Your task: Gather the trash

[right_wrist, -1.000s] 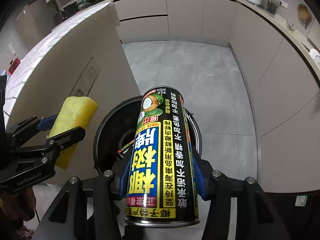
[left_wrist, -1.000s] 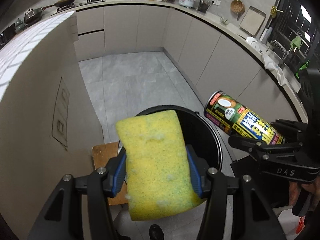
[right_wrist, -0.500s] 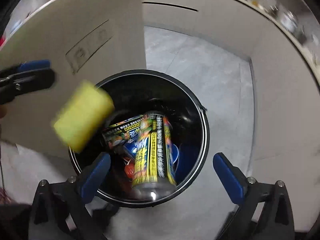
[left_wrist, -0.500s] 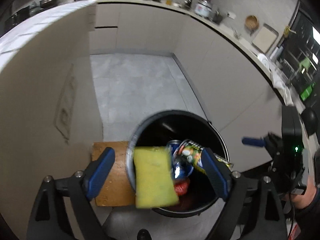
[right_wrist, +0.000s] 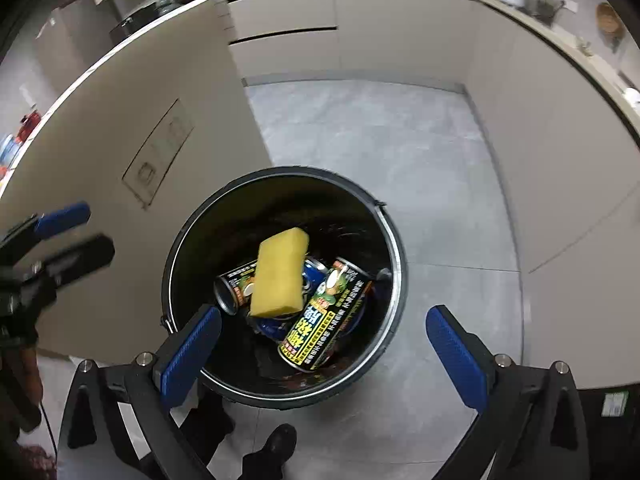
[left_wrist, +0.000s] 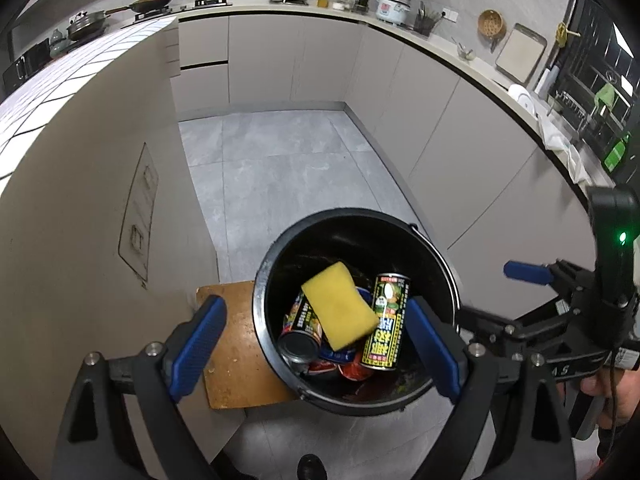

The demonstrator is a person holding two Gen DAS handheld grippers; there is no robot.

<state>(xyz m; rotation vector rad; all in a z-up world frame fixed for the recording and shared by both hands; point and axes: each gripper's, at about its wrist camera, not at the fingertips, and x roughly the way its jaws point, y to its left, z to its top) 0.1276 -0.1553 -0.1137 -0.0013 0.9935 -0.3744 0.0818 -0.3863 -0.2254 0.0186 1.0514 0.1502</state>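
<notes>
Sponge (left_wrist: 339,306) and drink can (left_wrist: 387,323) lying inside black bucket (left_wrist: 267,268); left gripper (left_wrist: 316,344) and right gripper (right_wrist: 324,348) spread wide, holding nothing; best lifted straight up, clear of rim, before seeking more trash

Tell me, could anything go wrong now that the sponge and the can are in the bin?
Maybe two things. The yellow sponge lies loosely on top of the cans, so a bump to the black bin could shift it. Both tools, left and right, hang open right above the rim, so pulling back carelessly might knock the bin. It also looks fairly full, so later trash might pile up high.
</notes>
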